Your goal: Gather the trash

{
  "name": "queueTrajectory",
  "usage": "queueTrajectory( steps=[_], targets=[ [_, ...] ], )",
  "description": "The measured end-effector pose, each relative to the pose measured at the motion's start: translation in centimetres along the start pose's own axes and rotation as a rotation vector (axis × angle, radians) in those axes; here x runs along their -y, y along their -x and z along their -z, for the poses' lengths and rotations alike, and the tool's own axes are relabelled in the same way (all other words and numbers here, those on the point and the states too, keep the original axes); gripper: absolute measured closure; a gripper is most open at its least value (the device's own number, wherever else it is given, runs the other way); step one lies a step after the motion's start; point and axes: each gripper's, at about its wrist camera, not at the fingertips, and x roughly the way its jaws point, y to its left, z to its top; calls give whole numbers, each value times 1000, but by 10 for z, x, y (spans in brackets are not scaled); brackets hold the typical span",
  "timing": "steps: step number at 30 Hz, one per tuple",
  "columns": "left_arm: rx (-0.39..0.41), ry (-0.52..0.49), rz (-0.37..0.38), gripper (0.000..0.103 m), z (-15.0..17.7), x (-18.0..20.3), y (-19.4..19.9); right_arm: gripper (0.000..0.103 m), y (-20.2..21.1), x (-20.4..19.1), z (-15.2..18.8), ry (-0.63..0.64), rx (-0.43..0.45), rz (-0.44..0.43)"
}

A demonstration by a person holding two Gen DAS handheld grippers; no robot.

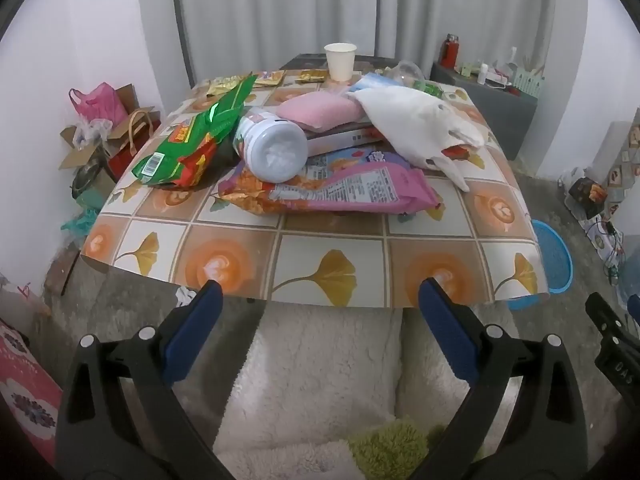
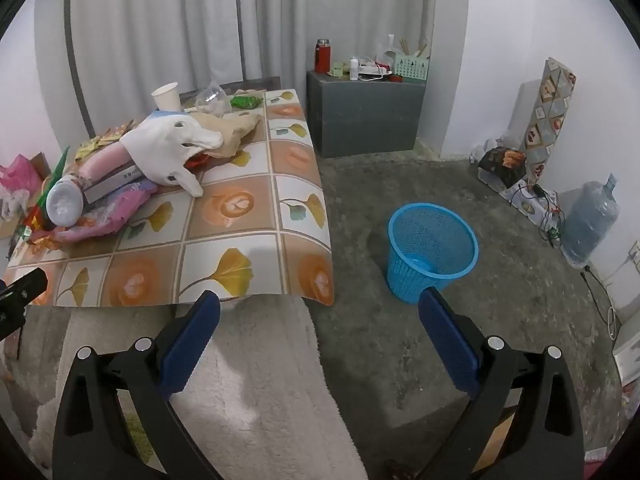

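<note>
Spread jaws hang short of table trash [image 1: 328,190].

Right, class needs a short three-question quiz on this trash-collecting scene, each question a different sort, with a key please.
1. True or false: the blue mesh bin stands on the table.
2. Multiple choice: the white paper cup is (A) upright at the table's far end, (B) tipped over by the near edge, (C) inside the bin.
3. Fill in: both the left claw and the right claw are ____ and hold nothing.

Key:
1. False; it stands on the floor beside the table.
2. A.
3. Open.
</note>
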Motion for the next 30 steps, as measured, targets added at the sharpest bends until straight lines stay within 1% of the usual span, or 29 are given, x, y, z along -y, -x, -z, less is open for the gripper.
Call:
queueTrajectory(
  steps=[7, 8, 13, 30],
  targets=[
    [2, -1, -8, 9, 1, 1, 2, 6, 1, 0, -1, 1, -1, -3],
    [-10, -1, -1, 9, 0, -1, -3, 6, 1, 0, -1, 0, -1, -4],
    [0, -2, -10, 9, 0, -3, -4, 6, 1, 2, -6, 2, -3, -3],
    [-6, -4, -12, 9, -1, -6, -2, 6, 0, -1, -1, 1, 0, -3]
  ],
)
